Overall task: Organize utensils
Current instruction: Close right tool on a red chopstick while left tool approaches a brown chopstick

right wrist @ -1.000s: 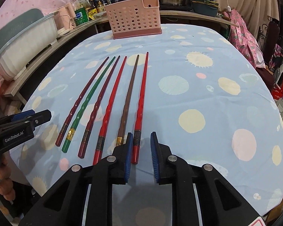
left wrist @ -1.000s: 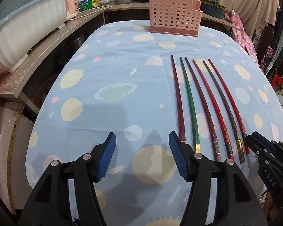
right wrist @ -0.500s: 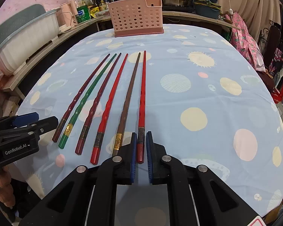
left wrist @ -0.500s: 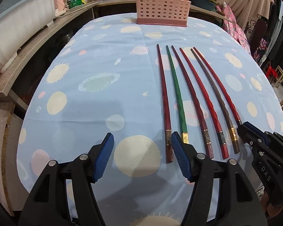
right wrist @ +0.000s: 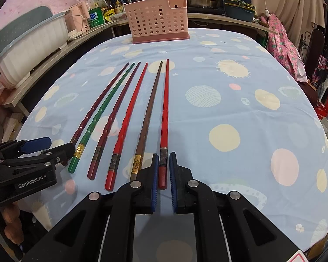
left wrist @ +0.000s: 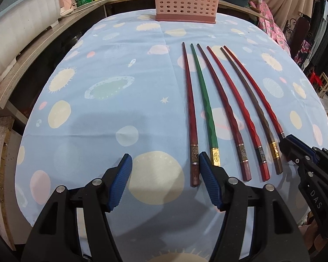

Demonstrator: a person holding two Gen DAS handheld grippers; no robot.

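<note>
R gripper (right wrist: 163, 170) clamps the outermost red chopstick (right wrist: 164, 109) at its butt end; L gripper (left wrist: 165, 181) hangs wide, holding nothing.

Six chopsticks lie side by side on the planet-print tablecloth (right wrist: 229, 83), tips twd the pink perforated caddy (right wrist: 158, 23) at the far edge, prob. their destination. Leftmost dark-red chopstick (left wrist: 189, 100) sits just inside L's right pad, not touched; green chopstick (left wrist: 204, 100) is outside it.
</note>
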